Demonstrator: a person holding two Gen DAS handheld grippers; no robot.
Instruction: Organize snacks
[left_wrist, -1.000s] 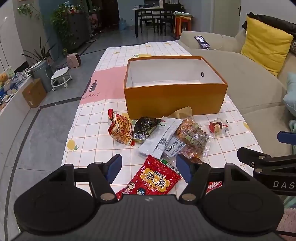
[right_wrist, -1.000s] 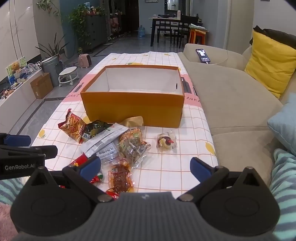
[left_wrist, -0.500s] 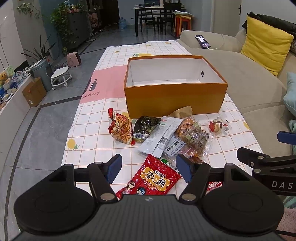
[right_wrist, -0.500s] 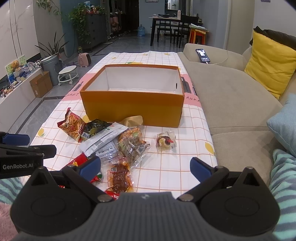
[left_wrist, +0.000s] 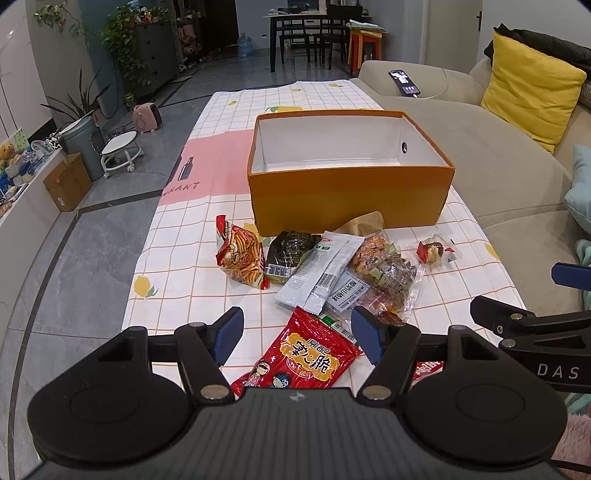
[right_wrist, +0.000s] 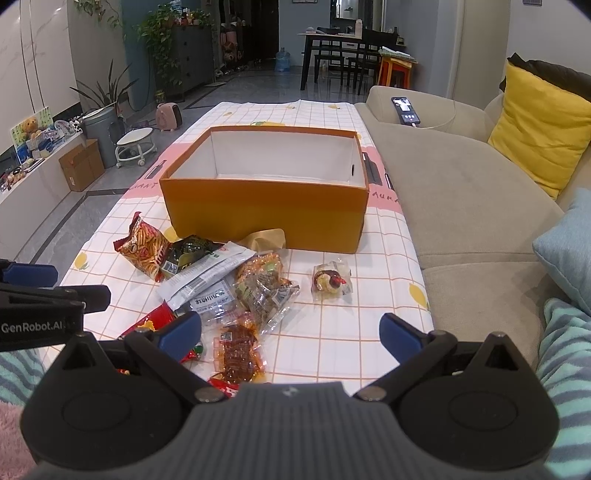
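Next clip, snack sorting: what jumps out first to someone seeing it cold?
The open orange box, empty inside, sits mid-table on the checked cloth. Just before it lies a loose heap of snack packets, the red packet nearest, between the open left gripper fingers. A yellow cushion glows on the sofa.

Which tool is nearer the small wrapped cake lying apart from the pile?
Right. The right tool sits almost straight behind the wrapped cake; the left tool is off to its left, over the red packet.
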